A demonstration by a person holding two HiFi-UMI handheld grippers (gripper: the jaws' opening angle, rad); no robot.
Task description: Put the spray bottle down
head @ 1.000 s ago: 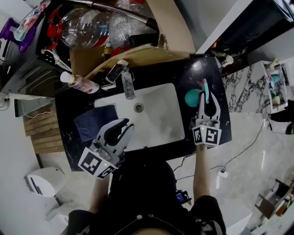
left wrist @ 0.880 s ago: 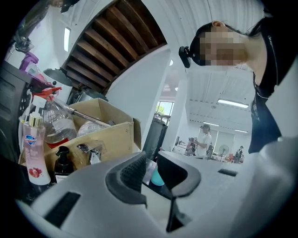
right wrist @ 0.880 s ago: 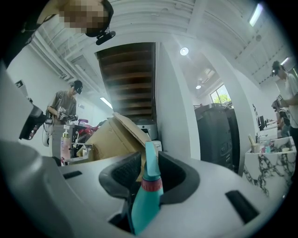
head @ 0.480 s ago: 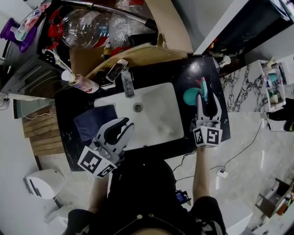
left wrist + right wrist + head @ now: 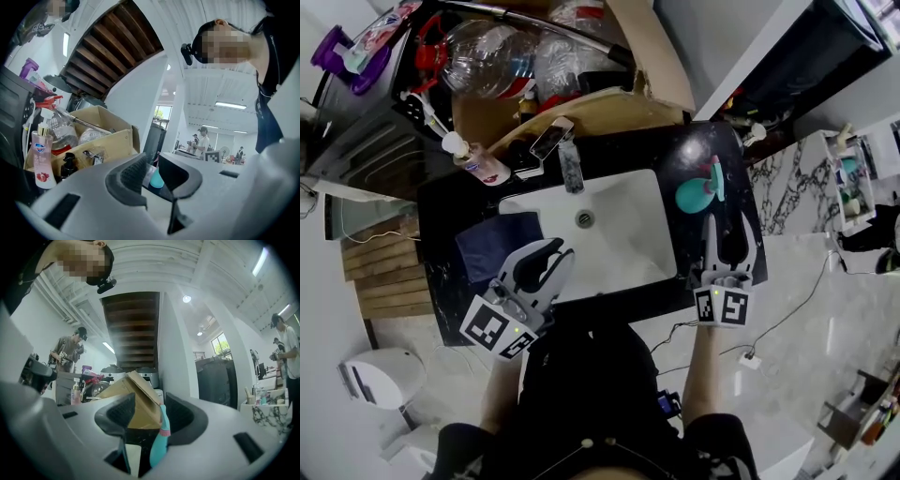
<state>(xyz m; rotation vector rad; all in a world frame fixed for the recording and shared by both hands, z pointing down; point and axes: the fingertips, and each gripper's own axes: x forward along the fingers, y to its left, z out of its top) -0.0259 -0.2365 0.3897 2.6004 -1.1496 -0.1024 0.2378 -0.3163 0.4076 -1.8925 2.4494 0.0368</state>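
When drawing the right gripper [image 5: 731,231], jaws wide apart, off the spray bottle [image 5: 705,192], seemingly upright by the counter's [image 5: 739,155] right edge, pull straight back; leave left gripper's [image 5: 555,253] jaws apart, empty.

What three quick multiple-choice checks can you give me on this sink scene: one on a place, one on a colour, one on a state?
1. Where is the spray bottle?
A. In the sink
B. On the black counter, right of the sink
C. In the cardboard box

2. What colour is the cloth left of the sink?
A. Dark blue
B. Red
C. Yellow

3. How is the right tool?
A. Shut on the bottle
B. Open, gripping nothing
C. Shut on the cloth

Answers:
1. B: the teal bottle sits on the counter, beside the sink.
2. A: the head view shows it dark blue against the black top.
3. B: its jaws stand apart, and the pads do not press on the bottle ahead of them.
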